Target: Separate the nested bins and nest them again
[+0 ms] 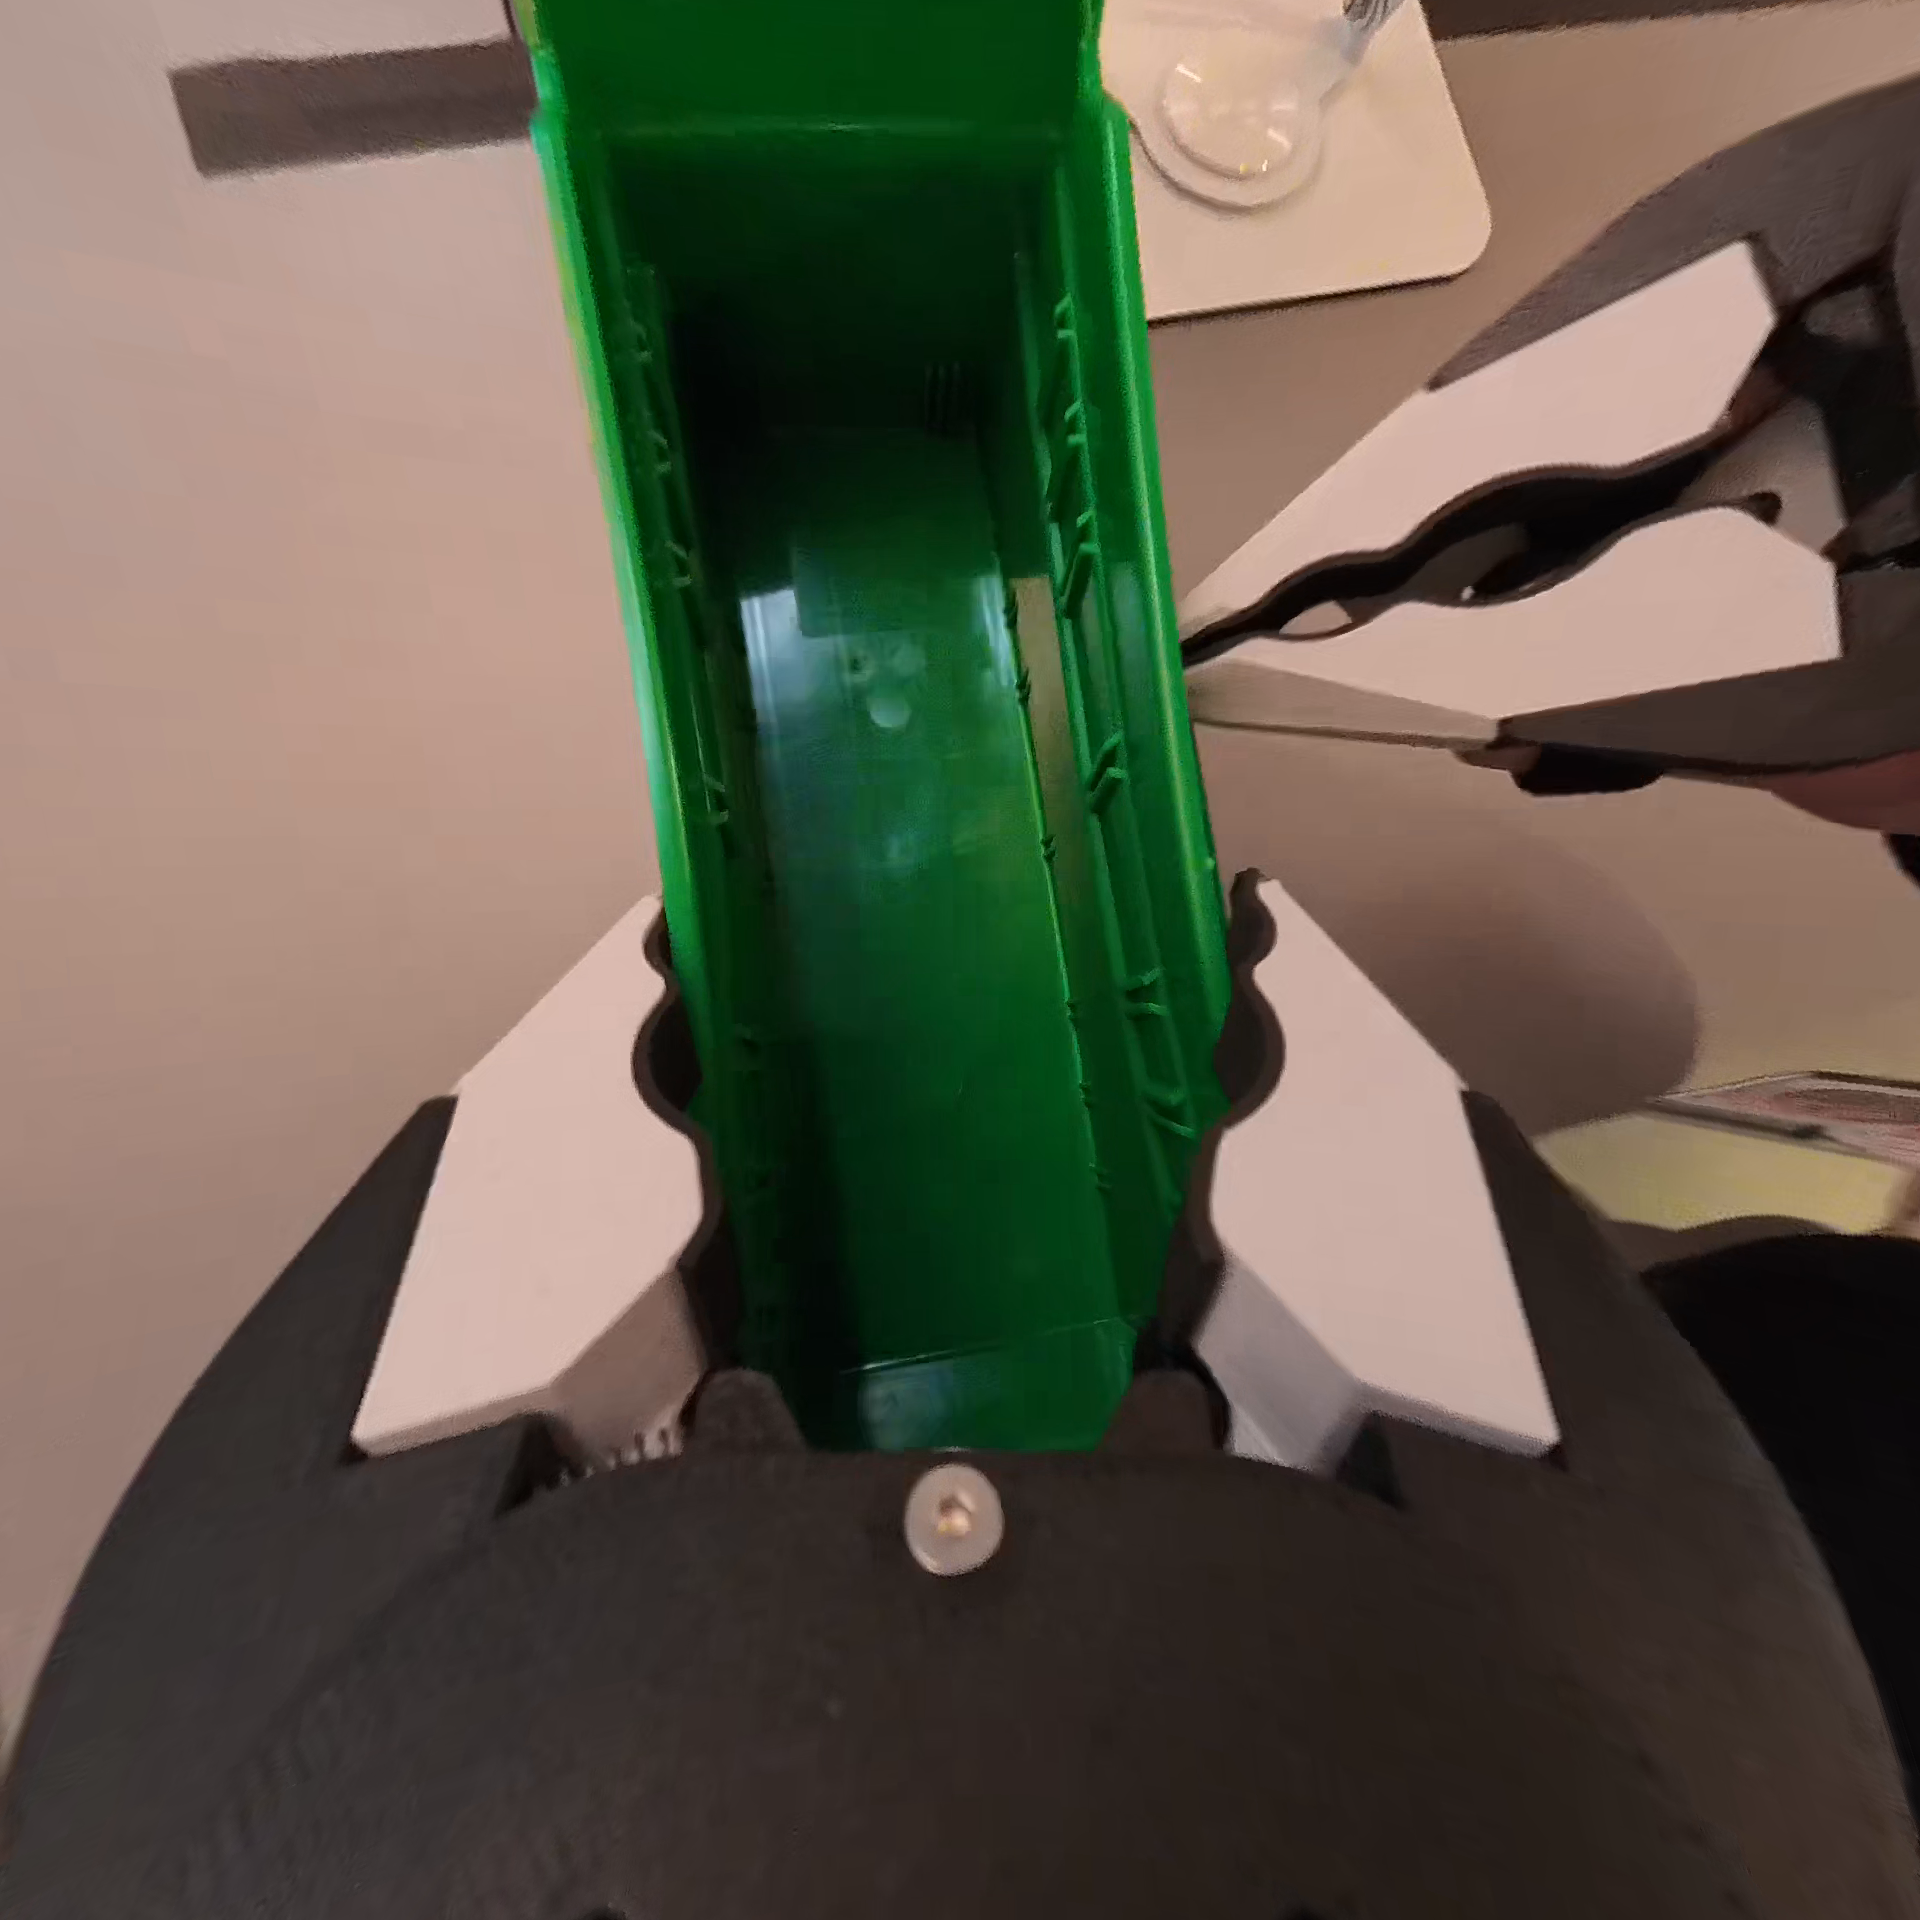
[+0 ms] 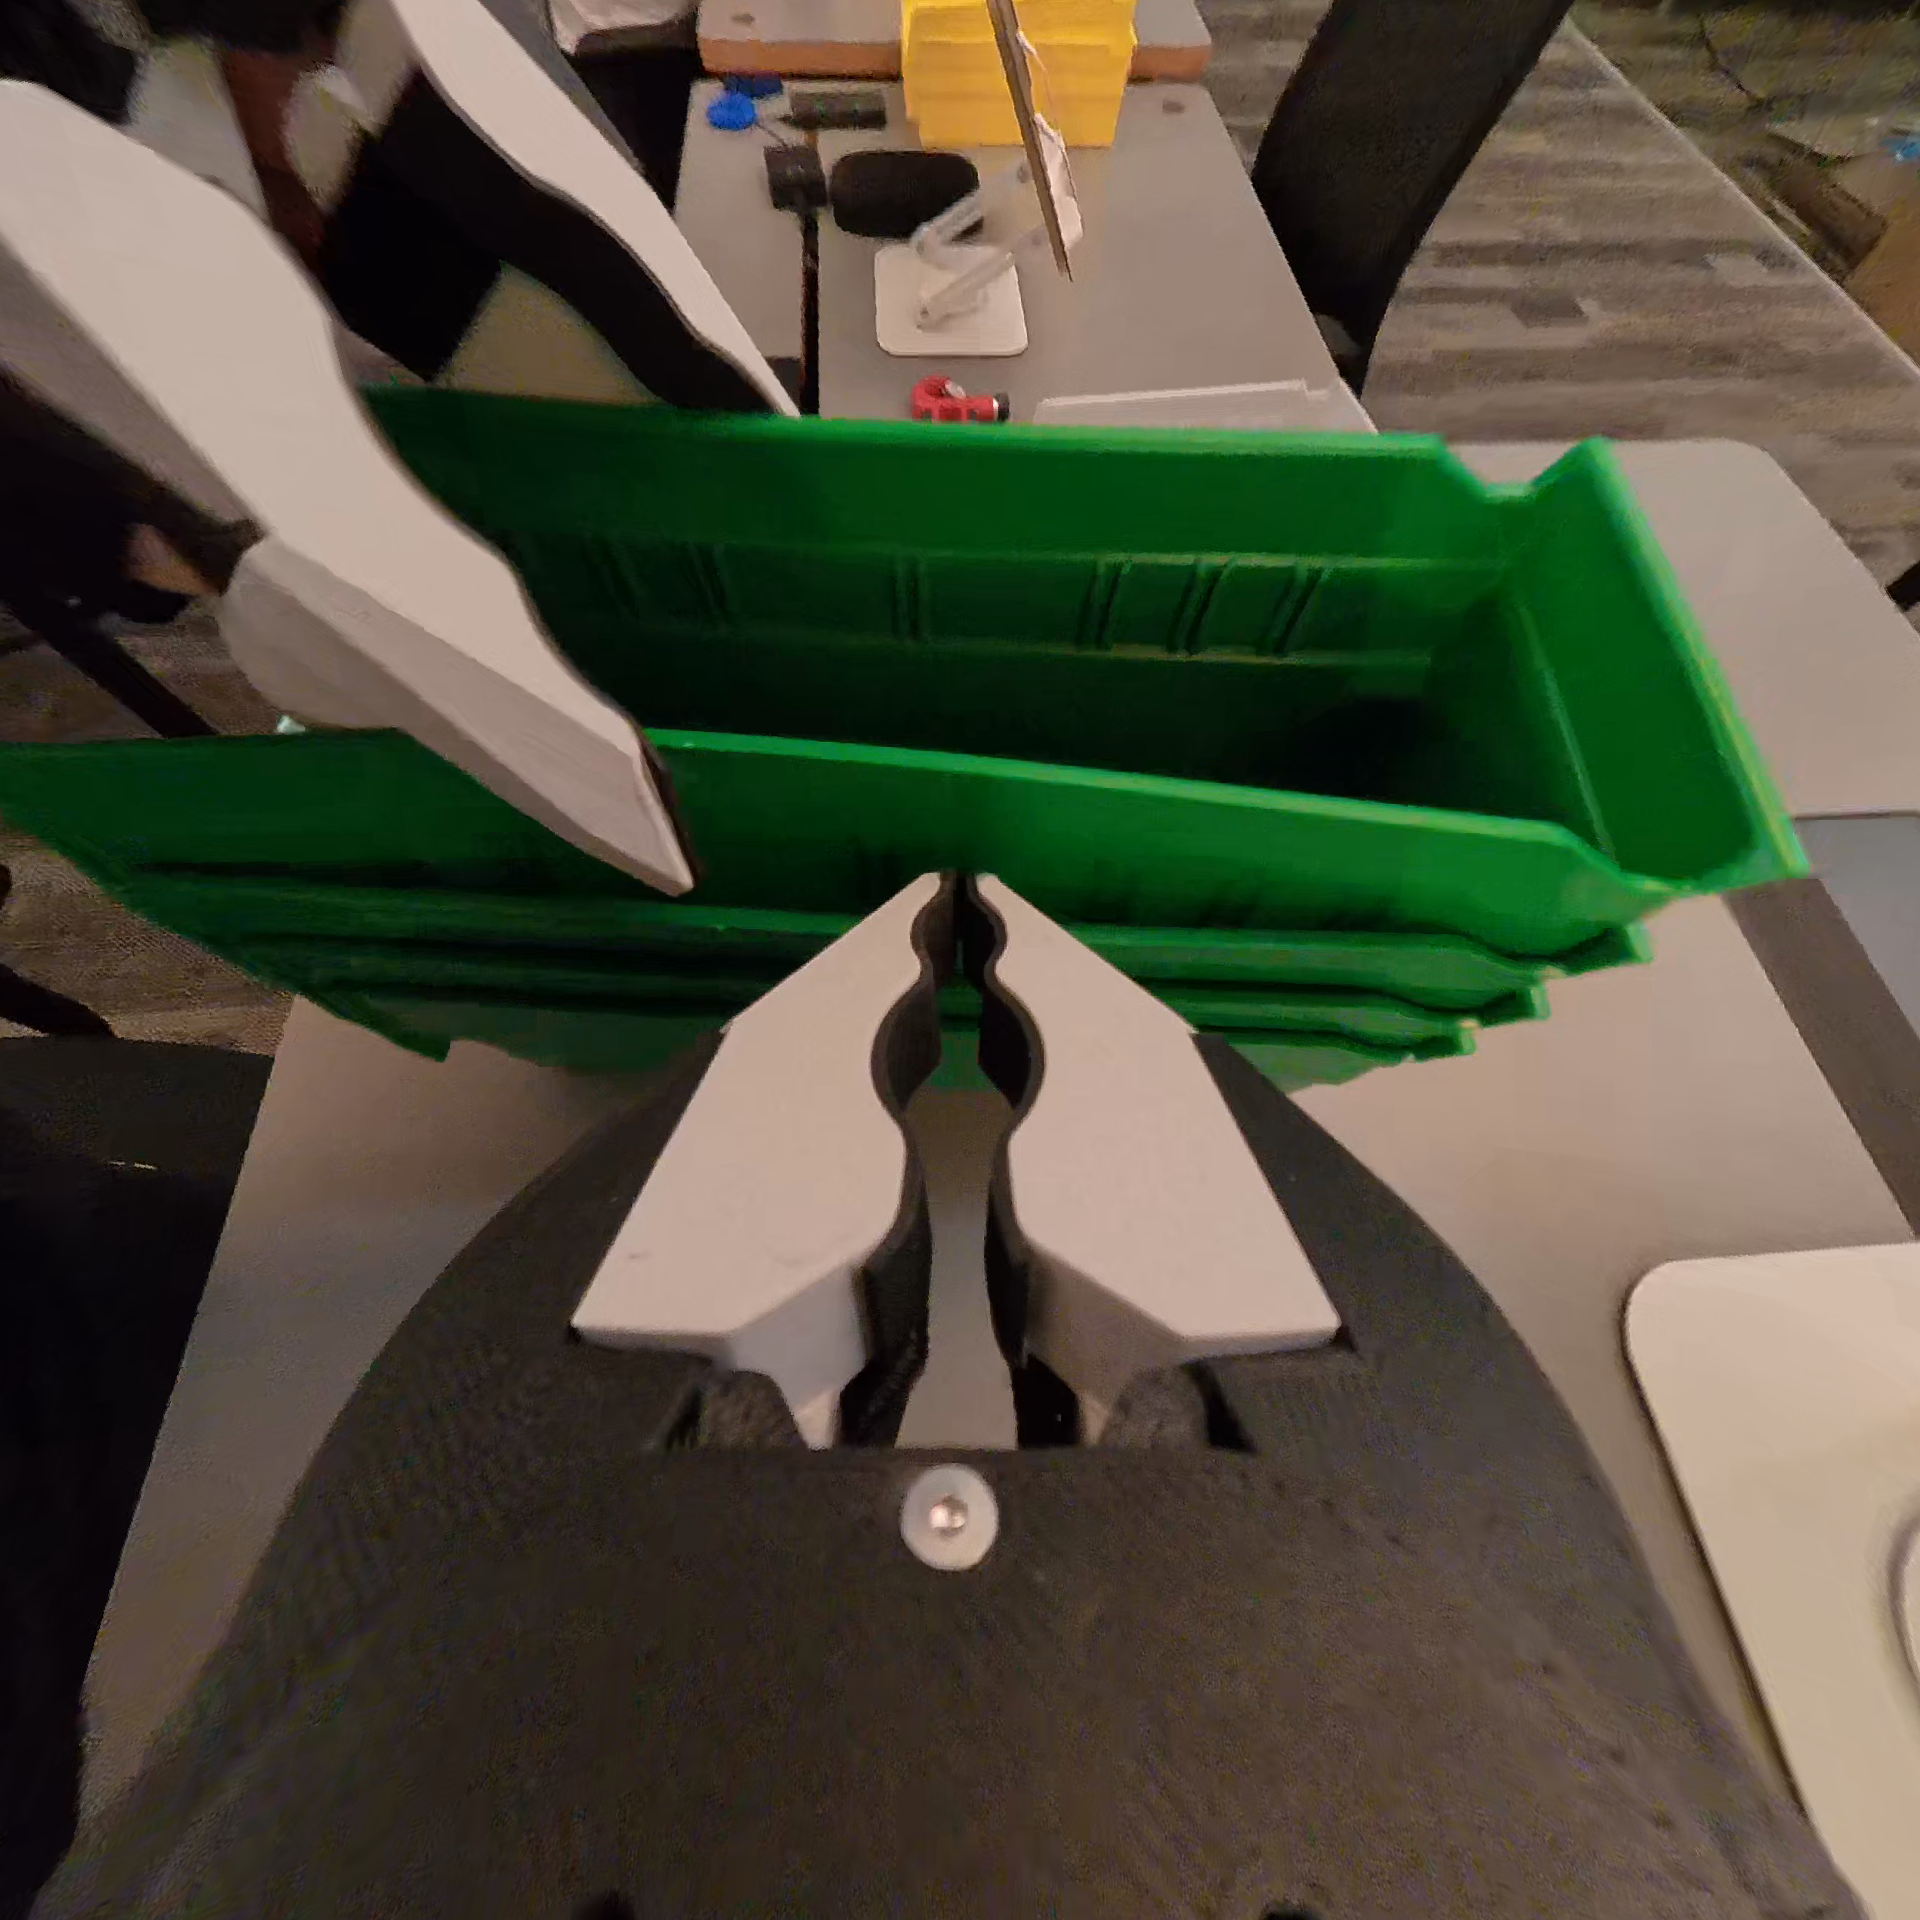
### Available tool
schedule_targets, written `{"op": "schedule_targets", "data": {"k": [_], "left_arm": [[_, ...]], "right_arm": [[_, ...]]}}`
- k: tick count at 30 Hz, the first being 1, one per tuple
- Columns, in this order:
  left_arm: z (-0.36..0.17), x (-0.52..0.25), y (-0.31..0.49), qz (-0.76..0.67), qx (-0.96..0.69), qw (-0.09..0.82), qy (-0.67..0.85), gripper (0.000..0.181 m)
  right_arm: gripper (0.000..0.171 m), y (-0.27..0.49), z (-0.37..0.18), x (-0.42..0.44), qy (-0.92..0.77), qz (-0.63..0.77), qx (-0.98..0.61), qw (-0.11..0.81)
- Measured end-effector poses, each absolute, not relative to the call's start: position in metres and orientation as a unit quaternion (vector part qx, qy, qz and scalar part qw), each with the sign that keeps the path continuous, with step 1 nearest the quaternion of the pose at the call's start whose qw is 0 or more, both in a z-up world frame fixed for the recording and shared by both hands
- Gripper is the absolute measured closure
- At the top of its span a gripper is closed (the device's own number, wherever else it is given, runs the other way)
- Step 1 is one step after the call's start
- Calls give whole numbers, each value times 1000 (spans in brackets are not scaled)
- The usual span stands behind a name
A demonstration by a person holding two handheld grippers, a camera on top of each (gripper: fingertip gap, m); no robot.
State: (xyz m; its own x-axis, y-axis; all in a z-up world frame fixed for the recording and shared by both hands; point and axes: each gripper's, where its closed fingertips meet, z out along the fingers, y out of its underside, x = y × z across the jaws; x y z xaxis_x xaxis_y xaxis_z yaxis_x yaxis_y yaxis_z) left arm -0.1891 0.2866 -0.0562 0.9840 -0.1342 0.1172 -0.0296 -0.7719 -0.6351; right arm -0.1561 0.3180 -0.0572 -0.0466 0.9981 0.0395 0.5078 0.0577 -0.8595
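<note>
Left tool (image 1: 956, 1049) clamps the stacked green bins (image 2: 1039, 831); right tool (image 2: 958, 894) pinches their near wall; no readable writing.

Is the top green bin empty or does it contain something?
Empty: the top green bin shows only its bare floor in the left wrist view.

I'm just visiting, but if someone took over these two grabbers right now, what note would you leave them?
Left gripper: jaws clamped across the green bins' near end.
Right gripper: jaws nearly shut, tips at the stack's side wall; whether they pinch a rim is unclear.
Bins: several, nested, over the grey table.
Done: nothing separated.
Left: pull them apart, then re-nest.
</note>
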Motion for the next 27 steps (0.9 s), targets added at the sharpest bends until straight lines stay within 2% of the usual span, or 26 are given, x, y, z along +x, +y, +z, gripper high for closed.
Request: {"op": "schedule_targets", "data": {"k": [5,8,9,11,12,15,18,21,22,24,27], "left_arm": [[-60,-191,284,-91,-942,317,65,67],[-57,-188,278,-106,-939,319,66,62],[-52,-187,276,-129,-935,327,55,59],[-40,-193,269,-151,-927,340,42,64],[-31,-198,265,-162,-921,354,38,70],[-10,-224,259,-188,-901,391,9,93],[-8,-244,258,-223,-893,390,-11,110],[-13,-254,255,-226,-895,383,-12,119],[-10,-253,253,-237,-893,384,-12,116],[-4,-245,243,-242,-894,378,-2,95],[-12,-221,215,-239,-901,360,25,67]], "right_arm": [[171,328,-36,-155,-647,354,-565,369],[170,321,-33,-150,-726,334,-498,337],[154,316,-35,-146,-748,332,-486,307],[123,315,-33,-139,-771,321,-473,281],[119,316,-27,-137,-777,321,-463,281],[120,328,1,-145,-754,344,-482,286],[124,348,16,-167,-735,333,-511,297],[121,345,14,-184,-780,300,-470,283],[113,341,12,-188,-801,288,-445,277],[82,327,11,-192,-838,290,-388,250],[49,307,2,-195,-900,264,-277,210]]}}
